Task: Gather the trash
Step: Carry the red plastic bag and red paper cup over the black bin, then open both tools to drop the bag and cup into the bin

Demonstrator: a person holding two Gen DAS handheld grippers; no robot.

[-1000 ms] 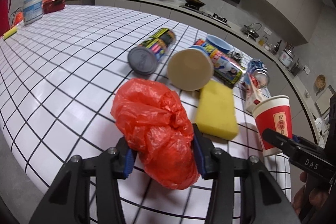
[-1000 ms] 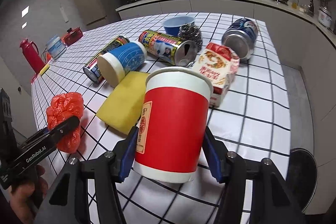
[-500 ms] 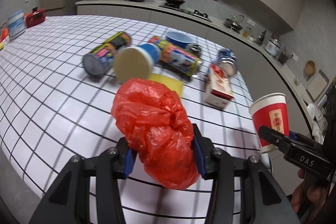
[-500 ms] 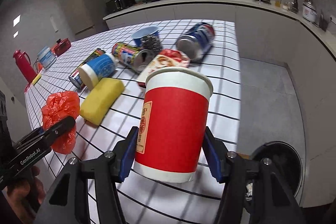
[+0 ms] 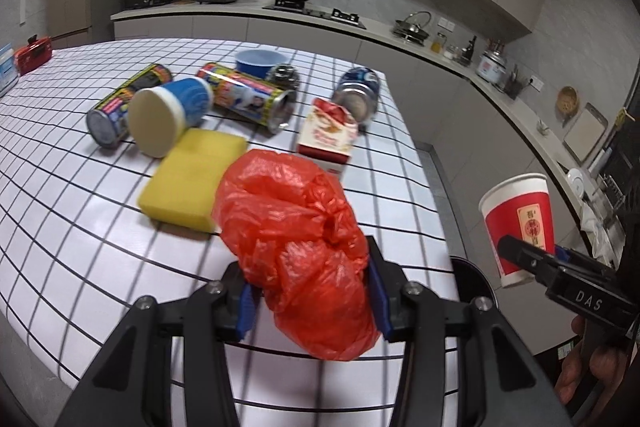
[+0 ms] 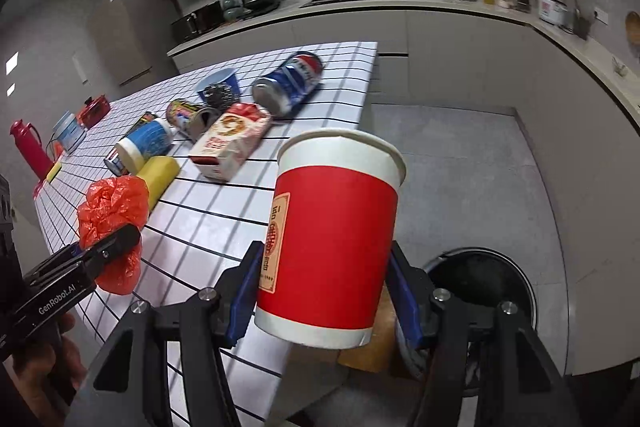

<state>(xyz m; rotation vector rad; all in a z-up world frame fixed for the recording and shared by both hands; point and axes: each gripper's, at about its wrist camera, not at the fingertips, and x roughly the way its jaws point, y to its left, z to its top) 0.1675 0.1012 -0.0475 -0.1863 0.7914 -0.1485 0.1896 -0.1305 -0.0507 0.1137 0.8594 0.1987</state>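
Both claws were closed on loads: our left gripper (image 5: 312, 303) pinched a crumpled red plastic bag (image 5: 304, 251) between its blue pads, held above the near edge of the gridded table (image 5: 60, 211), and our right gripper (image 6: 324, 295) clamped an upright red paper cup (image 6: 332, 239) out past the table's end, near the dark round bin (image 6: 488, 287) on the floor. We judged the job barely under way, with nothing visibly dropped yet. Left lying on the table were two snack tubes (image 5: 248, 97), a blue cup (image 5: 168, 115), a soda can (image 5: 356, 95), a carton (image 5: 328, 135) and a yellow sponge (image 5: 192, 183).
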